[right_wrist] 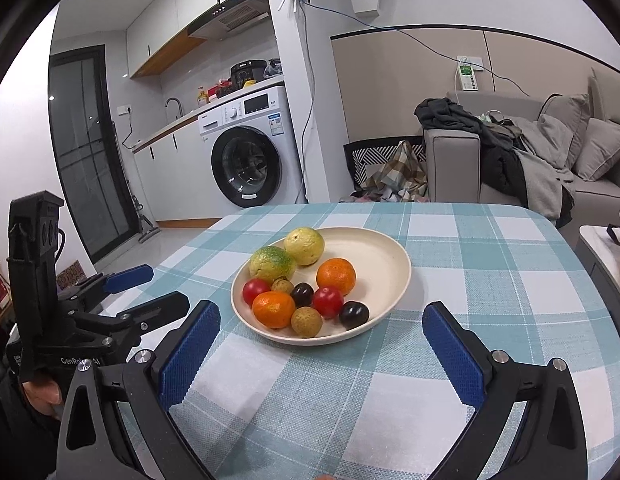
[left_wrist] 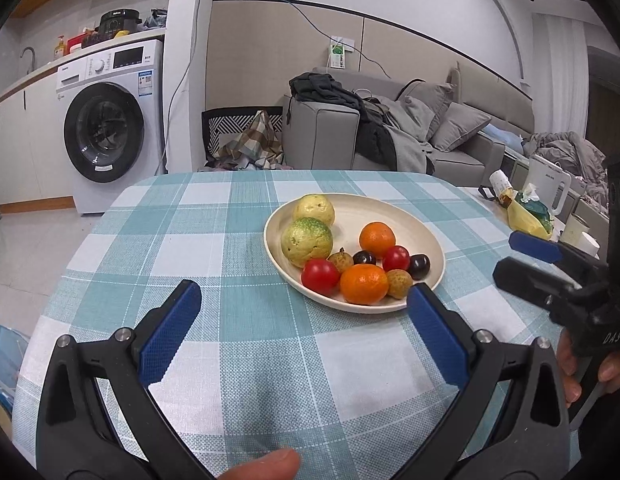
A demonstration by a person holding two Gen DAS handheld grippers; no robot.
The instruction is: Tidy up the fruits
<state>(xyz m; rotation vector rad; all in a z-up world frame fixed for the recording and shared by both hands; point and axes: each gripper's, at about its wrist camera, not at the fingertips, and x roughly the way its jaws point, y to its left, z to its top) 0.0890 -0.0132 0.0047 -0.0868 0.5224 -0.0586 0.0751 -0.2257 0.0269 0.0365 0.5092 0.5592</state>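
Fisheye blackness cuts off the corners of both views, and only fingertips of the holding hands are seen at the frame edges. Part of the plate's (left_wrist: 394, 208) near rim is hidden behind the left gripper's (left_wrist: 305, 312) right finger in the left wrist view; the small brownish fruits are hard to identify. On the plate, in the middle of the checked surface (left_wrist: 213, 216), ten fruits are counted: two green-yellow guavas (left_wrist: 307, 240), two oranges (left_wrist: 364, 283), two red tomatoes (left_wrist: 320, 276), two dark plums (left_wrist: 418, 266) and two brownish fruits (left_wrist: 398, 283). Both pairs of fingers are spread wide with nothing between them; the right gripper (right_wrist: 322, 332) is aimed at the plate from the lower frame. A washing machine (left_wrist: 109, 128) is seen at upper left, a sofa (left_wrist: 450, 136) with clothes at upper right, and a kettle (left_wrist: 546, 186) with clutter at right.
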